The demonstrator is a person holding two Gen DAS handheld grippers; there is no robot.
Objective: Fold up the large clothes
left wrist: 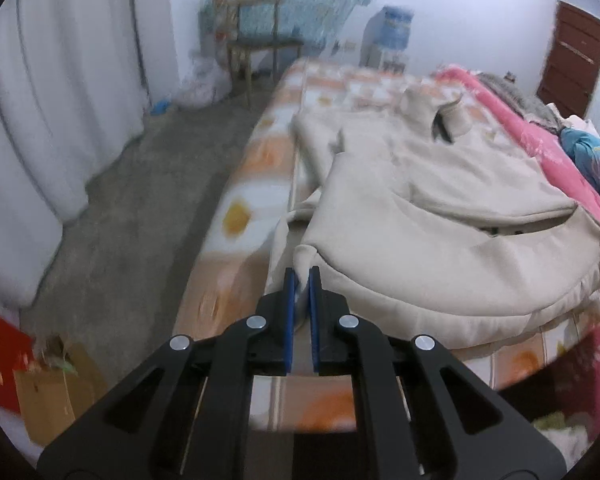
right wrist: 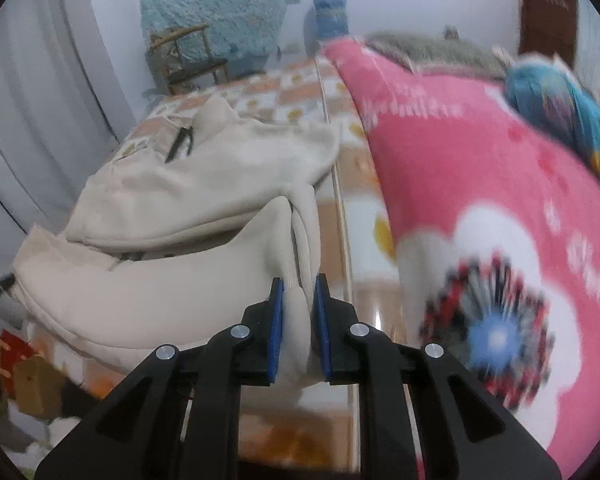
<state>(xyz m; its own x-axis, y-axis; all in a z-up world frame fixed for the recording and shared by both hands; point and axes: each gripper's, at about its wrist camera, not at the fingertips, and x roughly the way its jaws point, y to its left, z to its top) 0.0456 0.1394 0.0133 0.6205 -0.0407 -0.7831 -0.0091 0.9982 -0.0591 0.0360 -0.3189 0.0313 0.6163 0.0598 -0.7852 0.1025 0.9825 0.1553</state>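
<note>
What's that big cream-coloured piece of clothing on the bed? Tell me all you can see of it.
The garment is a bulky cream top of thick, soft, fleece-like cloth, rumpled, with a dark lining showing at an opening. It lies spread on the orange-and-white checked bed, beside a pink blanket. Its near edge is lifted: the left gripper is shut on one thin corner, and the right gripper is shut on a thicker, ribbed fold.

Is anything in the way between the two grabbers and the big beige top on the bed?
No, nothing visible. The left hand-held gripper is already shut on a corner of the beige garment, and the right hand-held gripper is shut on another fold of it. The pink blanket lies beside it, not between.
</note>
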